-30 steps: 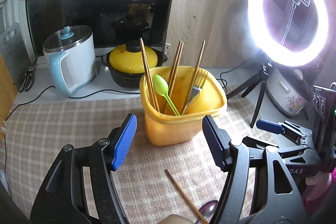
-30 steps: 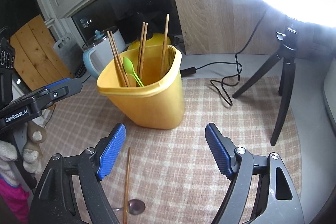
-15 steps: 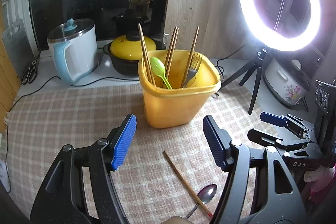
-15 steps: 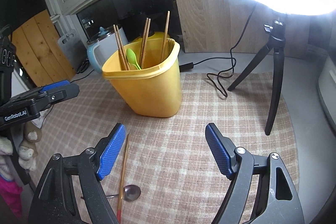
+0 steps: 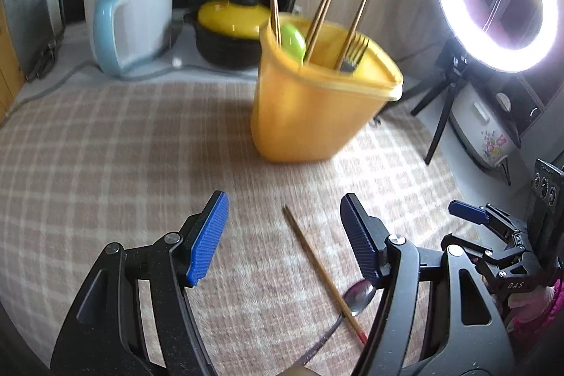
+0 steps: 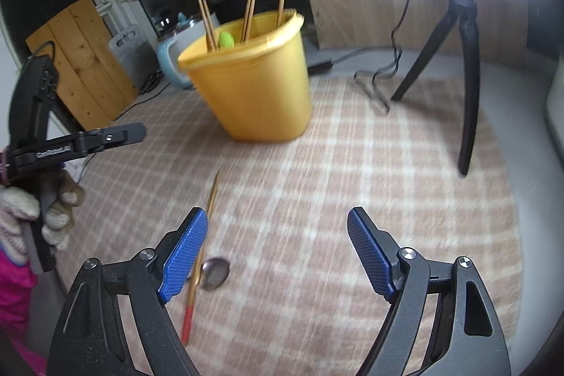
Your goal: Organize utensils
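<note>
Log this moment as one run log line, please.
left gripper: open, empty | right gripper: open, empty | chopstick and spoon: on mat, crossing | yellow bin: holds utensils

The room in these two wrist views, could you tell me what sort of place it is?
Most likely a home kitchen counter: an electric kettle and a lidded yellow pot stand by the window, and a yellow utensil bin sits on a checked mat.

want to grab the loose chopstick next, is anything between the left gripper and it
Nothing visible does. The left gripper is open over bare plaid cloth, and the chopstick lies flat between its fingers. Only the metal spoon touches or crosses the chopstick near its red-tipped end.
</note>
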`<state>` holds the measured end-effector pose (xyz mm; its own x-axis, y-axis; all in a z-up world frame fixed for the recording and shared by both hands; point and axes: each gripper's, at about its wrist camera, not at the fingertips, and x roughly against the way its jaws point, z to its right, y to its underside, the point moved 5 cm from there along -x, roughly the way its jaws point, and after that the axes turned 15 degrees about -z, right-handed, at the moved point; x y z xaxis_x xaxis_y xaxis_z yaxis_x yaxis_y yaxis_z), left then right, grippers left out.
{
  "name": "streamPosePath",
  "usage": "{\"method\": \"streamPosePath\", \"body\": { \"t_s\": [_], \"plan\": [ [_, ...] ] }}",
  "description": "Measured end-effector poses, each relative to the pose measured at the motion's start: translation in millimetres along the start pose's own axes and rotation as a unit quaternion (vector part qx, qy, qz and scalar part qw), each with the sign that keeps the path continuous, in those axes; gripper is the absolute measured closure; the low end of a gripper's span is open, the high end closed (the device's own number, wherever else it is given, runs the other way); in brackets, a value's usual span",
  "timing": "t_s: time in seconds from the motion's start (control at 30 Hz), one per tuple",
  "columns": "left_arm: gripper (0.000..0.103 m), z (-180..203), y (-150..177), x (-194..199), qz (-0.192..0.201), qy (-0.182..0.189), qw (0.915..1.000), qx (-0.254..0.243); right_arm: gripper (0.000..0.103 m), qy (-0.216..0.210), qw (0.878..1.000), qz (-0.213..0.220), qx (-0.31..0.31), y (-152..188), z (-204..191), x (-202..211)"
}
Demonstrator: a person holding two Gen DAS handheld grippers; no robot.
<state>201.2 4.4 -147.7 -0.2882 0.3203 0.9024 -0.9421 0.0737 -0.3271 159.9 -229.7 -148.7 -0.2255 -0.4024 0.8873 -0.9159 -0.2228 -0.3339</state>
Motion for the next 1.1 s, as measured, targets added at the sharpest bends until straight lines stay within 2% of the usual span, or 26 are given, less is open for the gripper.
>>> {"method": "streamPosePath", "body": {
  "t_s": [0.07, 0.2, 0.3, 0.37, 0.5, 0.63, 0.83, 1.0, 1.1],
  "plan": [
    [0.036, 1, 7, -9, -0.016, 0.009, 0.9998, -0.003, 0.022, -0.015, 1.0, -0.021, -0.003, 6, -2, -7],
    [0.058, 5, 20, -28, -0.054, 0.027, 0.9982, -0.001, 0.022, -0.057, 0.996, -0.061, -0.016, 18, -8, -23],
    [0.065, 10, 27, -38, -0.073, 0.041, 0.9965, 0.0, 0.024, -0.089, 0.992, -0.08, -0.031, 23, -12, -33],
    [0.068, 14, 29, -42, -0.082, 0.047, 0.9955, 0.0, 0.036, -0.111, 0.988, -0.094, -0.045, 27, -14, -40],
    [0.074, 22, 30, -52, -0.102, 0.065, 0.9926, 0.007, 0.048, -0.135, 0.981, -0.117, -0.078, 32, -13, -54],
    [0.075, 27, 29, -65, -0.122, 0.066, 0.9902, 0.016, 0.065, -0.151, 0.975, -0.131, -0.1, 36, -10, -64],
    [0.078, 31, 25, -85, -0.143, 0.052, 0.9882, 0.018, 0.072, -0.162, 0.97, -0.138, -0.113, 42, -10, -71],
    [0.078, 34, 24, -101, -0.158, 0.025, 0.9871, 0.007, 0.074, -0.167, 0.969, -0.141, -0.118, 41, -15, -75],
    [0.078, 36, 21, -104, -0.153, 0.013, 0.9881, -0.004, 0.078, -0.166, 0.969, -0.143, -0.116, 39, -21, -78]
  ]
}}
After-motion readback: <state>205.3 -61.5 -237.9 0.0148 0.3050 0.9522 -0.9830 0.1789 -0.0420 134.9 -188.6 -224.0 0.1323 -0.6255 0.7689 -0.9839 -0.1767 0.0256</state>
